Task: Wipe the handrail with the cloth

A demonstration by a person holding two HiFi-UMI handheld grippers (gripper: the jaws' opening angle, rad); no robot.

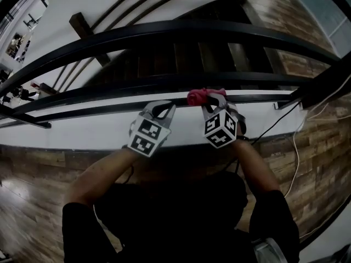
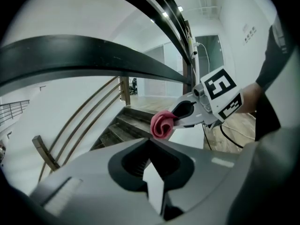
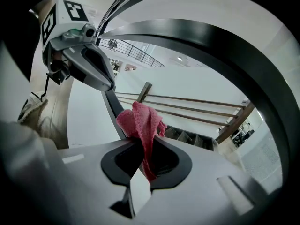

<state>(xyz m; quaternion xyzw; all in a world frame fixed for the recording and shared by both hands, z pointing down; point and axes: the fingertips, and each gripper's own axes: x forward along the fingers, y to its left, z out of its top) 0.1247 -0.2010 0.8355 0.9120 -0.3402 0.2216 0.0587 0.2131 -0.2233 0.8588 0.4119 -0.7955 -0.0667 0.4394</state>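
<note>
The black handrail (image 1: 181, 32) curves across the head view, with lower black bars (image 1: 164, 84) under it. A bunched pink cloth (image 1: 198, 96) touches the lowest bar, and my right gripper (image 1: 211, 100) is shut on it. In the right gripper view the cloth (image 3: 140, 123) sticks up out of the right gripper (image 3: 143, 146), under the rail (image 3: 225, 46). My left gripper (image 1: 160, 110) sits just left of it, shut and holding nothing. The left gripper view shows its closed jaws (image 2: 152, 146), the cloth (image 2: 161, 124) beyond them and the rail (image 2: 93, 55) overhead.
Dark wooden stairs (image 1: 208, 59) drop away behind the bars. A white ledge (image 1: 82, 130) runs under the rail, above a wood-plank floor (image 1: 33, 201). A white cable (image 1: 299, 158) and a black cable (image 1: 274, 127) hang at the right. The person's dark sleeves fill the bottom.
</note>
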